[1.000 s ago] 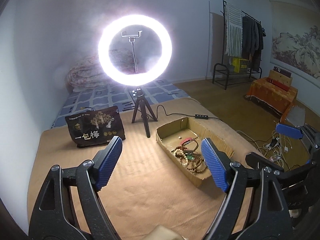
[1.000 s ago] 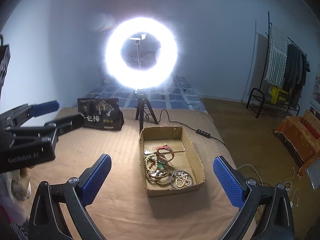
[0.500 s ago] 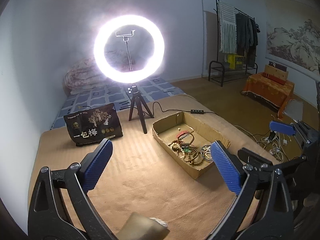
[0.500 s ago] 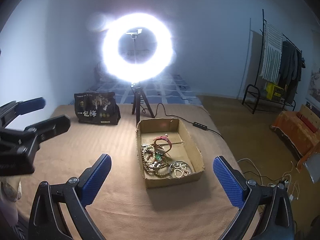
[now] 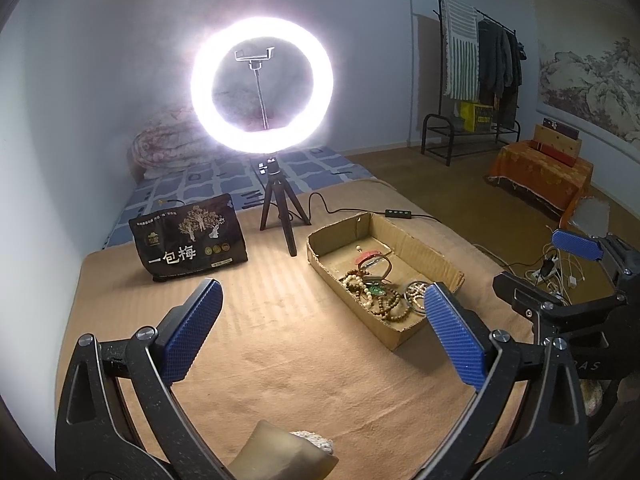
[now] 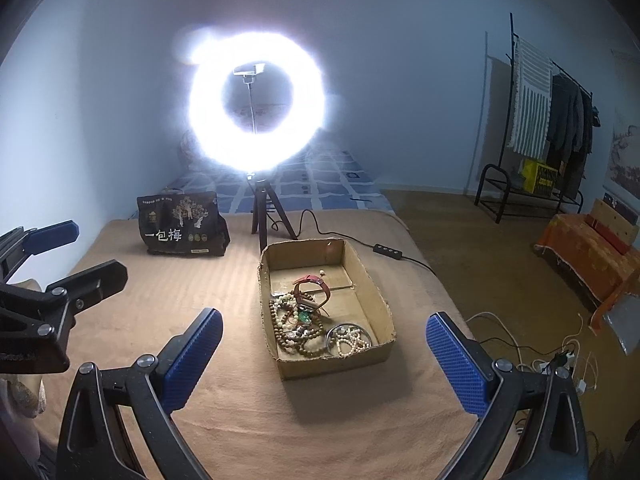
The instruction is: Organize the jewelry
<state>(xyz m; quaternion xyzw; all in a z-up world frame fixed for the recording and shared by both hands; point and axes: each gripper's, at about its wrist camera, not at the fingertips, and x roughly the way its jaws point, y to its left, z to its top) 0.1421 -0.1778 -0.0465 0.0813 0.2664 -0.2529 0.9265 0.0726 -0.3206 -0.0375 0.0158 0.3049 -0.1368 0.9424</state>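
a lit ring light (image 5: 262, 85) stands beside a black snack bag (image 5: 190, 238).

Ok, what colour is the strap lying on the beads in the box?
Red leather-like strap; right wrist view shows it best.

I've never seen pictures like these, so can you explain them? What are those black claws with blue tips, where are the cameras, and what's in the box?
The claws are hand-held grippers; a person carries one in each hand. Each has a small camera looking along its blue fingers, so one picture comes from the left gripper and the other from the right gripper. Both are open and hold nothing; the left one's jaws have just been opening. On the tan cloth sits a cardboard box with bead bracelets, a red strap and a small dish of pale beads. Behind stand a bright ring light and a black snack bag.
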